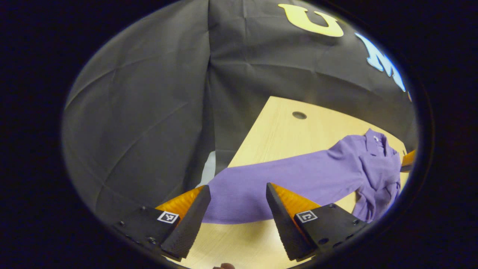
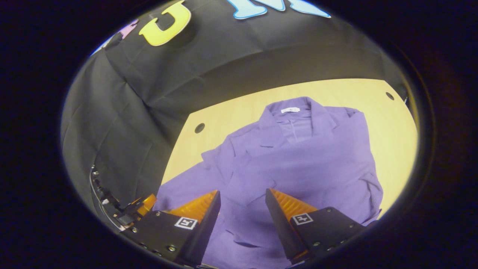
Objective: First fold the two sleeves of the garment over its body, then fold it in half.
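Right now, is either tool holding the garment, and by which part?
Nothing is held. The left tool is open above the outstretched sleeve; the right tool is open over the purple garment body.

The left gripper (image 1: 238, 209) is hovering with its jaws spread wide — nothing pinched between its fingers (image 1: 188, 220); it is tilting downward and forward. The right gripper (image 2: 242, 215) is likewise gaping open, its fingers (image 2: 278, 218) parted and gripping nothing; it is angling down from above. In the right gripper view, part of the other gripper is peeking in at the lower left edge.
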The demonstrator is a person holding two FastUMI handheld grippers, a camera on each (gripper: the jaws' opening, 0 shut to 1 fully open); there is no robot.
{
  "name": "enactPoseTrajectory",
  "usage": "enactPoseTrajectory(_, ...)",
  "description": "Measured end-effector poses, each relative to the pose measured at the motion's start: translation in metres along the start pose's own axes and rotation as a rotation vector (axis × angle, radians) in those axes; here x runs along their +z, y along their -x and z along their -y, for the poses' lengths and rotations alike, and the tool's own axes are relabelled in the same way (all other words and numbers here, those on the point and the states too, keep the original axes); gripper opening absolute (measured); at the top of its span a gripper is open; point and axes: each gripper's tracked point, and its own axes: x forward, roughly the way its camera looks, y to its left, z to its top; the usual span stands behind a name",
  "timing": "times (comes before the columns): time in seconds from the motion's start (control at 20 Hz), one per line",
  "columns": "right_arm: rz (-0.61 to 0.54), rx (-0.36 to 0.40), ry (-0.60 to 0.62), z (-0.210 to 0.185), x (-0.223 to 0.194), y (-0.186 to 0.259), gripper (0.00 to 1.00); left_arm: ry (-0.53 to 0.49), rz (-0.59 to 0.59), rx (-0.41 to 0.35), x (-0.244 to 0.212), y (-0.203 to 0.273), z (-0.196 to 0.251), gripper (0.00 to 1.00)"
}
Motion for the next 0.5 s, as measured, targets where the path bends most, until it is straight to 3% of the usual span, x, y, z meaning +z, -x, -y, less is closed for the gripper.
enactPoseTrajectory(0.15,0.008,-0.042,-0.017,0.021,0.001,0.009,0.77,0.006,-0.051,0.018,-0.014,-0.025,-0.007,0.94)
enactPoseTrajectory(0.25,0.018,-0.062,-0.042,0.034,0.005,0.011,0.77,0.003,-0.088,0.023,-0.024,-0.032,-0.008,1.0)
enactPoseTrajectory(0.3,0.025,-0.066,-0.061,0.038,0.008,0.012,0.77,0.008,-0.127,0.026,-0.034,-0.034,-0.008,0.94)
enactPoseTrajectory(0.5,0.038,-0.07,-0.109,0.041,0.015,0.011,0.77,0.055,-0.089,0.013,-0.032,-0.038,-0.004,0.94)
